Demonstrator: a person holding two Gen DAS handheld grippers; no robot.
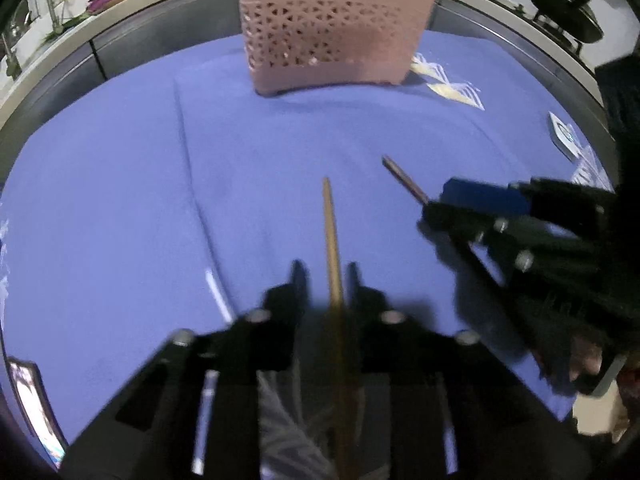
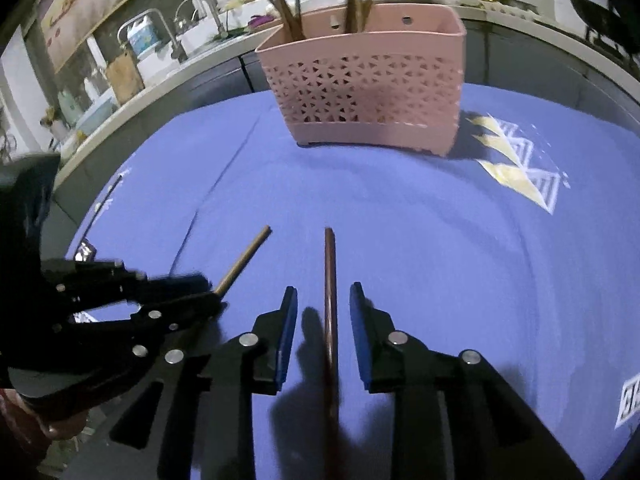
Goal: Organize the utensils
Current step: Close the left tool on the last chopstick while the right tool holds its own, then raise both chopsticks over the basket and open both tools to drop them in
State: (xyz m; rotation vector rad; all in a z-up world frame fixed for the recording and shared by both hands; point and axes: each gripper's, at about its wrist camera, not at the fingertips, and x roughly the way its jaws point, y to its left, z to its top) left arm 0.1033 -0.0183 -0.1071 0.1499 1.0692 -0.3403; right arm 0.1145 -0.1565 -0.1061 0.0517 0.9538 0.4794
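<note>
1. Pink utensil basket [image 2: 362, 92] stands at the far edge of our blue cloth [image 2: 440, 260].
2. Our left gripper [image 1: 324, 280] straddles a pale chopstick [image 1: 331, 236], jaws parted, pads clear.
3. Our right gripper [image 2: 324, 304] straddles a dark chopstick [image 2: 330, 280], likewise unclamped.

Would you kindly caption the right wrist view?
Right gripper straddles a dark chopstick before the pink holder.
</note>
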